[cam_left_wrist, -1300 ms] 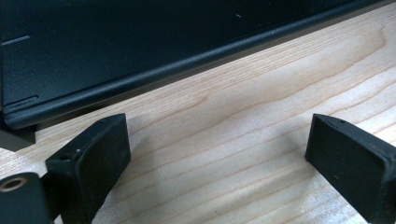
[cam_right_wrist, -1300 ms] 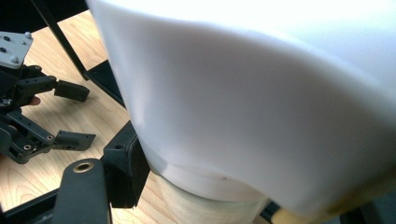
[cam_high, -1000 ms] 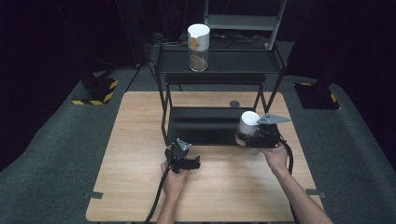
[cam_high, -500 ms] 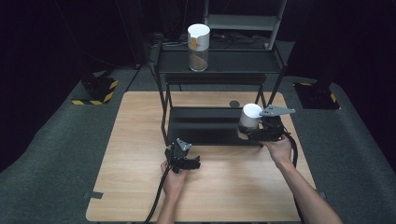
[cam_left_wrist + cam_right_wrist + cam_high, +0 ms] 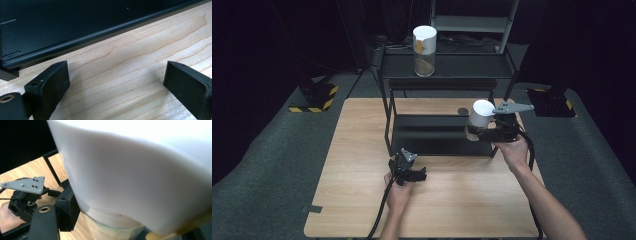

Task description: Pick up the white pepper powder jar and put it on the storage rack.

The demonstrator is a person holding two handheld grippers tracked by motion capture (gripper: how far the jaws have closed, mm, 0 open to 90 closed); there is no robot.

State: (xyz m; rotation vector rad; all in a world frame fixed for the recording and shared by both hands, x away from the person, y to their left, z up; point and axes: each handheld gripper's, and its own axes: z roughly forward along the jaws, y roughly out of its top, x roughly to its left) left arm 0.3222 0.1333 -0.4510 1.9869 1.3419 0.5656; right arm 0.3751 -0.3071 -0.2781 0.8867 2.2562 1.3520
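A jar with a white lid hangs tilted above the right end of the black rack's lower shelf, with my right gripper shut on its clear body. In the right gripper view the white lid looms large, and one black finger presses on the jar's left side. A second white-lidded jar stands on the rack's top shelf. My left gripper rests on the wooden table in front of the rack, open with nothing between its jaws.
A small dark disc lies on the table behind the lower shelf. Black-and-yellow striped bases stand on the floor at far left and far right. The left gripper also shows in the right gripper view.
My right gripper has risen with the jar, from just over the lower shelf to well above it. The left gripper has stayed put.
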